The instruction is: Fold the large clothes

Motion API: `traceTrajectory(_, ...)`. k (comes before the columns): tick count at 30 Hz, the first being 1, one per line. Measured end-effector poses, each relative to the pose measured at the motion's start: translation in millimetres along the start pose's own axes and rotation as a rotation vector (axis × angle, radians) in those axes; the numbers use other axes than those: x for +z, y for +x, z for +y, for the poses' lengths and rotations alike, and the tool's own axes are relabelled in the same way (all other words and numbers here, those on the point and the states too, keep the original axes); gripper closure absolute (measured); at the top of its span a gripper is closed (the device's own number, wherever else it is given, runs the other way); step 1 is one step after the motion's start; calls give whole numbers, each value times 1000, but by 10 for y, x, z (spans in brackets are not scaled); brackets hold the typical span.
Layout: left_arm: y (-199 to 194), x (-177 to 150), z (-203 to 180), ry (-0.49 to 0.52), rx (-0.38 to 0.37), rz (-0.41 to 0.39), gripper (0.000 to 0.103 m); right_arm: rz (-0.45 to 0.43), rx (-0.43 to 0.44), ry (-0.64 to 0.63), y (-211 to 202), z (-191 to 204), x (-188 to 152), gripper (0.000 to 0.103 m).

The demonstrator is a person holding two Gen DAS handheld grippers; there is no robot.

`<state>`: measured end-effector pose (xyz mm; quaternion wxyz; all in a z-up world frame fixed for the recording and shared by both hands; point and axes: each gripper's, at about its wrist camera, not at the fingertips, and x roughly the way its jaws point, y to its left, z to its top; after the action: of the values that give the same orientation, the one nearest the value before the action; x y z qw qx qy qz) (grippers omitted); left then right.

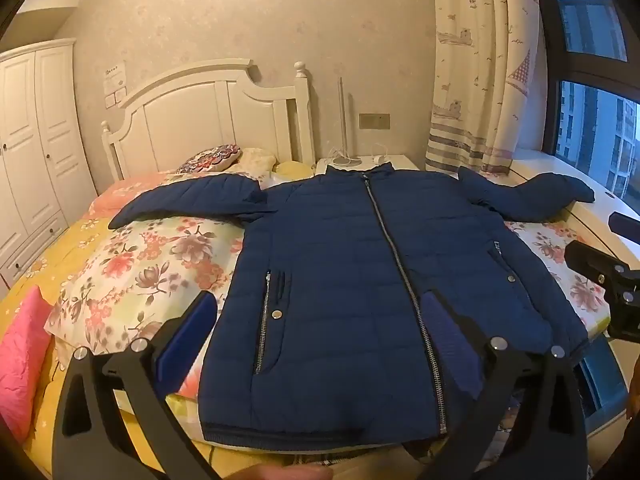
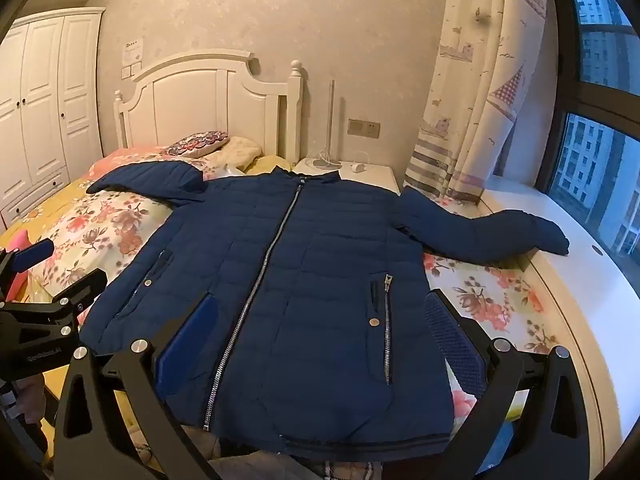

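Note:
A navy quilted jacket (image 1: 352,280) lies flat, front up and zipped, on the floral bedspread (image 1: 152,264), collar toward the headboard and both sleeves spread sideways. It fills the middle of the right wrist view too (image 2: 312,288). My left gripper (image 1: 320,332) is open and empty, hovering above the jacket's hem, its blue pads wide apart. My right gripper (image 2: 320,340) is open and empty too, above the hem. The right gripper shows at the right edge of the left wrist view (image 1: 604,280); the left gripper shows at the left edge of the right wrist view (image 2: 44,280).
A white headboard (image 1: 208,112) and pillows (image 1: 212,158) stand at the far end. A white nightstand (image 1: 368,162) with a lamp is behind the collar. A curtain (image 1: 476,72), window sill (image 2: 560,248) and window are to the right. A pink cushion (image 1: 20,352) lies at left, a wardrobe (image 1: 32,140) beyond.

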<state>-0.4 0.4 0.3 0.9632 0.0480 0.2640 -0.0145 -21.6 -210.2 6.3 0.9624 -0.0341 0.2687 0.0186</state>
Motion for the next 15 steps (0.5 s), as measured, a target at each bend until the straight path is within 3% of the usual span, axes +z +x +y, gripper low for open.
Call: traceTrajectory(15,-33,2,-46,3,0,1,2,25,27,21,44,-44,-16,4)
